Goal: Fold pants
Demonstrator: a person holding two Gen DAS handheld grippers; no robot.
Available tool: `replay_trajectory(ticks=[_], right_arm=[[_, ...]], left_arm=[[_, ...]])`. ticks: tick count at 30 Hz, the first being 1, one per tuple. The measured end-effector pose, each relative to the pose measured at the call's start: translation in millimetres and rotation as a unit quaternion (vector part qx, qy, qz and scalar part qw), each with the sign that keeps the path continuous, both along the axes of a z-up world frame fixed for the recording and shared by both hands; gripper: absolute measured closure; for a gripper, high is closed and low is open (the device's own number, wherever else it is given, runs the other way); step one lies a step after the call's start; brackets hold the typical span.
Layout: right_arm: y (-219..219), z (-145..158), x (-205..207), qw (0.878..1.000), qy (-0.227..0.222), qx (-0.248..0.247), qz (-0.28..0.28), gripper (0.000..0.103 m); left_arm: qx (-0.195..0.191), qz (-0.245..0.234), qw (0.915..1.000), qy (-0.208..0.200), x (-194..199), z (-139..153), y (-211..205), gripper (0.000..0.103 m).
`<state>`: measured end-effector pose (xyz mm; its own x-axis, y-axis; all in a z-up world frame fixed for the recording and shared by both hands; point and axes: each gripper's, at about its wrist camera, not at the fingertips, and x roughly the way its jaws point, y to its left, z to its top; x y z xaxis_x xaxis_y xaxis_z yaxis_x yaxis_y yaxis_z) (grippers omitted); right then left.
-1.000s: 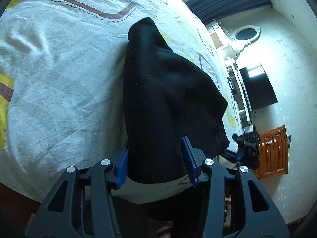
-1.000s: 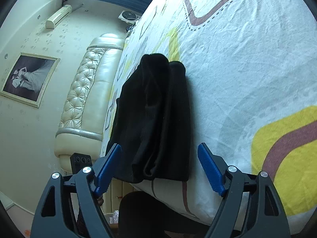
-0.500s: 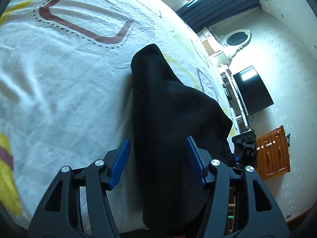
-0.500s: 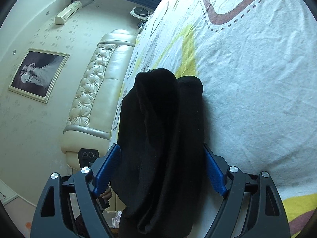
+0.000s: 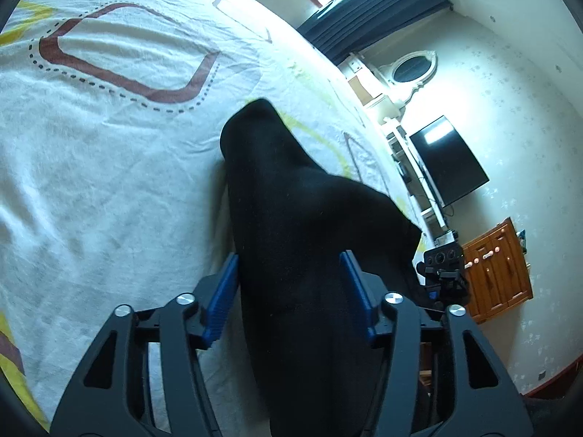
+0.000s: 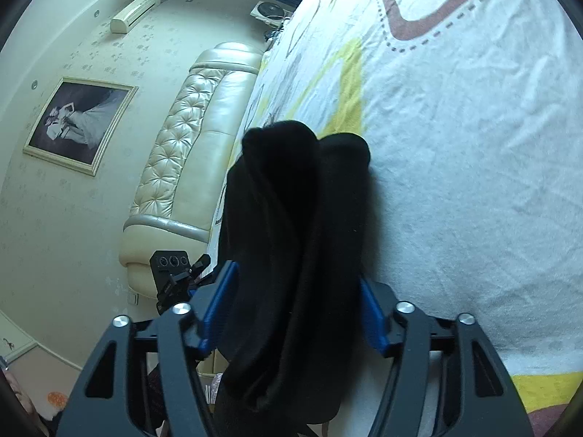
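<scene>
Left view: sits on the left tongs (image 5: 289, 291), looks down close at the bed (image 5: 109, 167).
Right view: sits on the right tongs (image 6: 293, 300), same way.
Both see: black pants (image 5: 302, 225).

Each gripper (image 5: 289, 291) (image 6: 291, 306) has black arms, blue pads, silver screws.

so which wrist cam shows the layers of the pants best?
Right wrist: the pants show as two rolled layers side by side, their rounded far ends distinct, lying on the bed. The left wrist view shows the pants only as one flat black shape tapering to a point, no layers readable.
</scene>
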<state>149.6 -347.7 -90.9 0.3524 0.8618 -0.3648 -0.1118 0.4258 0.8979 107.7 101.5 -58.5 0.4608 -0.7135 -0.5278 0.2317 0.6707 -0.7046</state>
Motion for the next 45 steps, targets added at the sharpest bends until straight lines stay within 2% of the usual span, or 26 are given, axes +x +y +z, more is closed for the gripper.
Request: replay_trajectory(ticks=[1,2,5,8,13,15,16,17,18,21,23,29,32,35,37,40,45], right_arm=[[1.0,5.5,1.9,1.000,-0.008,-0.005,0.003,0.024],[2.3,9.6,5.9,1.000,-0.013,-0.012,0.006,0.022],[5.4,11.7,15.8,0.999,-0.018,-0.039,-0.001,0.022],[-1.1,9.6,26.5,0.999,-0.020,-0.027,-0.037,0.021],[1.6,5.4,50.5,0.999,-0.004,-0.006,-0.043,0.021],[3.3,4.4,56.3,0.999,0.007,-0.014,-0.045,0.029],[4.1,2.4,58.4,0.998,0.016,-0.030,-0.046,0.053],[1.7,-3.9,58.9,0.998,0.030,-0.035,-0.048,0.061],[-2.4,-10.2,58.2,0.998,0.035,-0.024,-0.051,0.064],[-5.8,-16.7,56.4,0.998,0.030,-0.011,-0.052,0.069],[-6.6,-18.6,56.2,0.998,0.027,-0.006,-0.051,0.069],[-8.5,-19.2,53.8,0.998,0.025,0.002,-0.050,0.069],[-9.7,-18.9,50.3,0.998,0.016,0.008,-0.055,0.065],[-15.1,-19.9,43.0,0.998,0.007,0.022,-0.061,0.060],[-19.4,-19.6,36.4,0.997,0.006,0.032,-0.068,0.057],[-30.1,-19.2,22.8,0.995,0.007,0.046,-0.085,0.053],[-46.1,-15.6,-7.3,0.992,0.000,0.061,-0.109,0.040]], left_arm=[[-0.007,-0.001,0.9999,-0.009,3.3,2.5,3.9,0.040],[-0.008,-0.001,0.9999,-0.010,8.7,3.1,5.9,0.040],[-0.013,0.009,0.9999,0.000,30.3,0.3,6.4,0.040],[-0.015,0.009,0.9997,0.015,54.3,-6.3,-4.1,0.040],[0.031,-0.001,0.9991,0.029,83.3,-16.6,-29.4,0.038],[0.022,0.011,0.9986,0.046,92.1,-25.1,-29.5,0.038],[0.017,0.020,0.9982,0.054,95.5,-29.4,-27.2,0.045],[0.017,0.026,0.9978,0.059,98.2,-32.7,-24.7,0.051],[0.015,0.033,0.9971,0.067,100.2,-36.5,-21.7,0.060],[-0.010,0.044,0.9963,0.073,100.3,-45.4,-12.0,0.068],[-0.019,0.046,0.9967,0.065,97.3,-49.5,-9.0,0.069],[-0.010,0.045,0.9980,0.044,92.7,-46.3,-11.5,0.067],[-0.021,0.040,0.9984,0.033,92.1,-43.6,-12.8,0.060],[-0.032,0.031,0.9986,0.029,90.0,-39.9,-13.5,0.045],[-0.027,0.019,0.9991,0.026,88.6,-33.8,-17.1,0.028],[0.012,0.019,0.9995,0.021,82.1,-23.4,-23.9,0.011],[0.081,0.057,0.9947,0.025,66.2,-17.0,-26.9,0.008]])
